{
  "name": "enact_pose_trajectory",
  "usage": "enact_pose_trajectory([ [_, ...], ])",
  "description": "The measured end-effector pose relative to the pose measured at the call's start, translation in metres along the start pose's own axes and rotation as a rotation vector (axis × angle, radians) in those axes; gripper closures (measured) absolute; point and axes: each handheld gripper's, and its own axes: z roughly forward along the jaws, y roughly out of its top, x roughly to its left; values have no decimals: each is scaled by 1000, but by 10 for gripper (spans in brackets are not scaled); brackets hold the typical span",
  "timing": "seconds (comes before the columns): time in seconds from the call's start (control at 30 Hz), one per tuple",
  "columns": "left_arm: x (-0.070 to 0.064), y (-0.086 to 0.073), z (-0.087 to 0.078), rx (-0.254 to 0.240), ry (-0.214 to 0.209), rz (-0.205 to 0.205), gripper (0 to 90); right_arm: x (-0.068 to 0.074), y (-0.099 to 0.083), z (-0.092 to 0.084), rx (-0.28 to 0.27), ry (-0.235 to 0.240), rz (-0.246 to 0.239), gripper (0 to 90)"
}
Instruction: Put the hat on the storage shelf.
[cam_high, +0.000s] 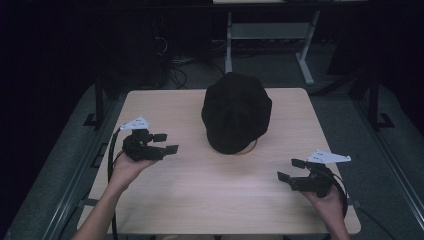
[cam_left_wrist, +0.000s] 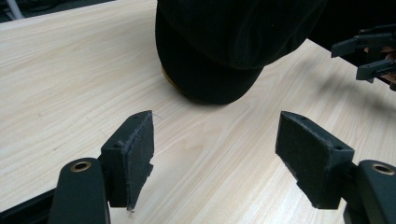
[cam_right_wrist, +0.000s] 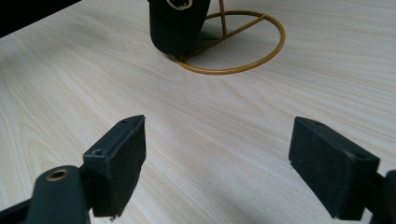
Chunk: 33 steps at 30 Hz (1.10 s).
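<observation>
The black cap (cam_high: 236, 111) sits on its gold stand (cam_right_wrist: 243, 44), brim toward me, between my two wide-apart, empty grippers (cam_high: 167, 143) (cam_high: 289, 169).

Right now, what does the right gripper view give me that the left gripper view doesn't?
Right gripper view: the gold wire stand with its ring base flat on the table, under the hanging edge of the black cap. Left gripper view: the cap's brim and crown from the side, plus the right hand-held gripper beyond it, jaws open. Both: the light wooden table and each camera's own open, empty jaws; left hand-held gripper.
</observation>
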Motion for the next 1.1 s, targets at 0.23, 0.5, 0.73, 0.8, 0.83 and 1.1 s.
enact_pose_trajectory([
  [0.23,-2,-11,-3,2,12,4,274,0,-1,1,6,2,-5,185],
  [0.5,-1,-29,-7,-14,30,-15,274,0,-2,2,13,0,-9,185],
  [0.73,-1,-45,-12,-51,25,-44,273,1,-2,3,23,-2,-13,185],
  [0.8,-2,-47,-13,-48,33,-46,274,1,-2,3,22,-1,-12,185],
  [0.83,-2,-48,-14,-45,37,-42,274,1,-2,3,22,-1,-12,185],
  [1.1,-6,-61,-15,-51,62,-42,268,1,-2,3,23,-2,-14,184],
])
